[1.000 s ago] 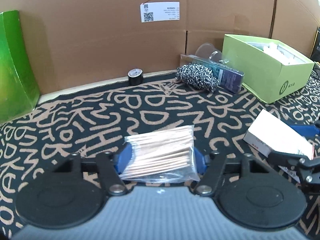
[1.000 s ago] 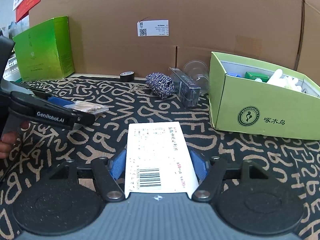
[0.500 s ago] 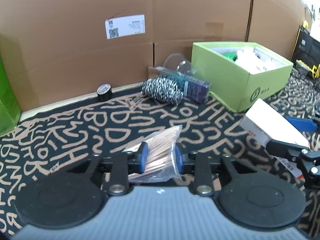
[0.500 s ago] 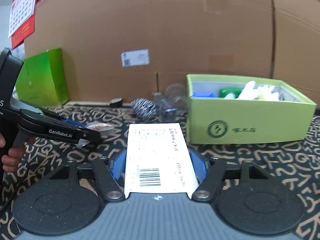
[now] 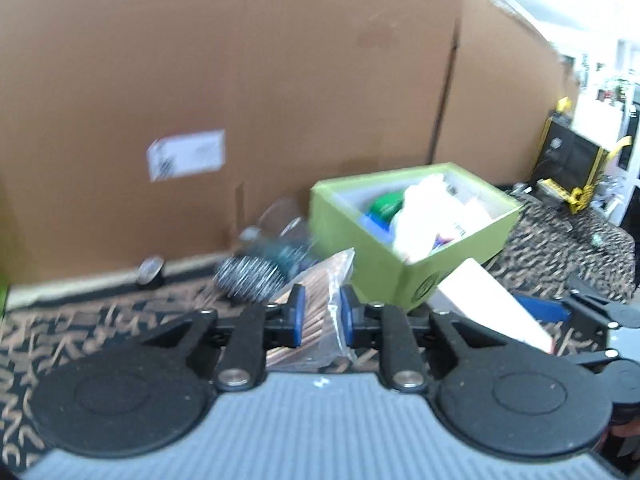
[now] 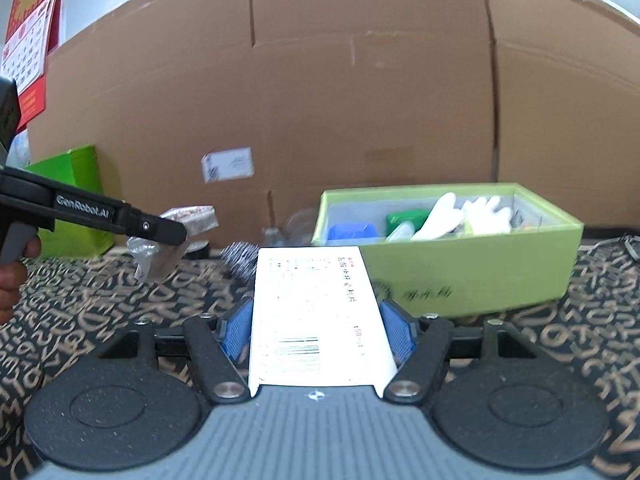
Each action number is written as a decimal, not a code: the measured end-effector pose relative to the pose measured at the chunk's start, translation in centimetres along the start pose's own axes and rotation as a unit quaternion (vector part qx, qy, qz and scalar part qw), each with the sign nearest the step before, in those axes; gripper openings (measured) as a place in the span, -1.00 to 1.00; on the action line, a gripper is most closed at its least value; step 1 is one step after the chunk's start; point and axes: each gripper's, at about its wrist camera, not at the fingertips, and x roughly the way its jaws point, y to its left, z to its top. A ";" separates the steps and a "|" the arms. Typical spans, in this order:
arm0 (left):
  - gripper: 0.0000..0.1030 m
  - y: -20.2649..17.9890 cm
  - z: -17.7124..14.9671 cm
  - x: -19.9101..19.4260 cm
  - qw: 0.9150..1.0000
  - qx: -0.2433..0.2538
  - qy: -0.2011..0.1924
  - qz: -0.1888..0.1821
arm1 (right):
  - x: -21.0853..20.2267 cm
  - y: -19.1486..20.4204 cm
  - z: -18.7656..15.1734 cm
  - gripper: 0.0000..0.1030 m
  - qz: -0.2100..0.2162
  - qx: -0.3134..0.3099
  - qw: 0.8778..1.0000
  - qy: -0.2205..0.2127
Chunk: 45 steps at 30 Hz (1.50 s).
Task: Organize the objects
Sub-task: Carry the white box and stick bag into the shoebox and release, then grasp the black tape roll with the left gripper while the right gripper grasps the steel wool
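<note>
Both my grippers are loaded: left gripper (image 5: 320, 316) closing on the stick packet (image 5: 320, 300), right gripper (image 6: 316, 330) clamping the white box (image 6: 316, 316); green bin (image 6: 460, 276) and cardboard wall (image 6: 360, 100) crowd ahead.

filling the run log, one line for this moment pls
left hand-held gripper: closing on toothpick bag | right hand-held gripper: holds white box

white carton (image 6: 316, 316) between right gripper (image 6: 316, 330) pads, before green box (image 6: 460, 268)

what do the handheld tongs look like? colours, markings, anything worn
Both tongs, left and right, match: grey ribbed body, two round black discs, black linkage arms with silver pivots, blue pads. Seen side-on from the right wrist, the left unit is black with white "GenRobot.AI" lettering and a grey trigger. No sleeve or glove visible.
</note>
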 end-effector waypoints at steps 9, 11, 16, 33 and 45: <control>-0.65 -6.0 6.7 3.9 0.997 0.010 -0.046 -0.058 | 1.9 -5.5 4.5 0.40 -0.105 -0.007 0.992 -0.065; -0.65 -7.3 7.7 5.6 0.997 0.014 -0.051 -0.060 | 3.2 -7.1 5.5 0.40 -0.125 -0.001 0.989 -0.074; -0.65 -9.2 9.0 10.6 0.997 0.008 -0.040 -0.065 | 7.7 -11.0 6.9 0.40 -0.151 0.024 0.985 -0.078; 0.94 -8.5 6.0 16.4 0.998 0.029 -0.056 0.002 | 13.5 -13.0 3.7 0.75 -0.173 -0.030 0.984 -0.004; 1.00 -6.3 6.5 8.6 0.996 -0.045 -0.071 0.003 | 5.9 -8.2 5.2 0.83 -0.131 0.002 0.989 -0.065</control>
